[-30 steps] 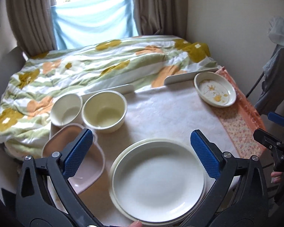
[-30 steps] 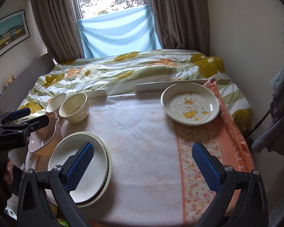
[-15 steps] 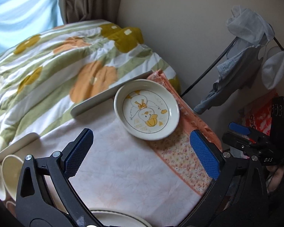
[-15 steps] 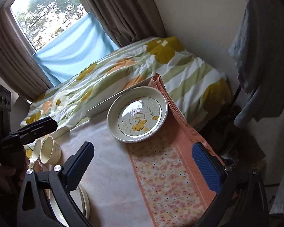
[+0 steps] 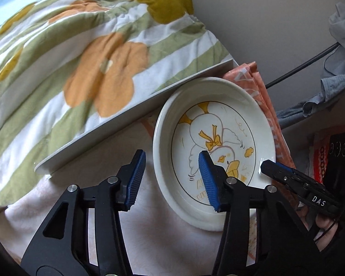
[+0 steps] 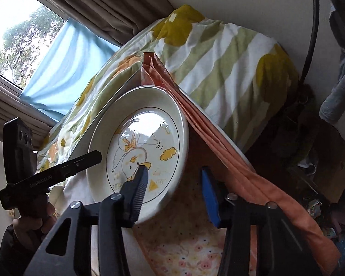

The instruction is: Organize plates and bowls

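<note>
A cream deep plate with a yellow duck drawing (image 5: 220, 138) lies at the table's far right corner, partly on an orange flowered cloth (image 6: 191, 248). My left gripper (image 5: 171, 180) straddles the plate's left rim, one blue pad over the duck and the other outside on the tablecloth. Its jaws are closing, with a gap still showing beside the rim. My right gripper (image 6: 173, 193) straddles the opposite rim of the plate (image 6: 145, 151), its jaws also closing without pressing. Each gripper shows in the other's view: the right gripper (image 5: 287, 176) and the left gripper (image 6: 80, 162).
A flowered green, orange and white quilt (image 5: 80, 69) lies behind the table, past a white raised board (image 5: 131, 119) along the table's back edge. Clothes hang at the right (image 5: 340, 53). A window with a blue cloth (image 6: 64, 69) and curtains is at the back left.
Both grippers have come down and closer to the duck plate, which now fills the views. Both pairs of jaws have narrowed from wide open around its rims. The right view has rolled.
</note>
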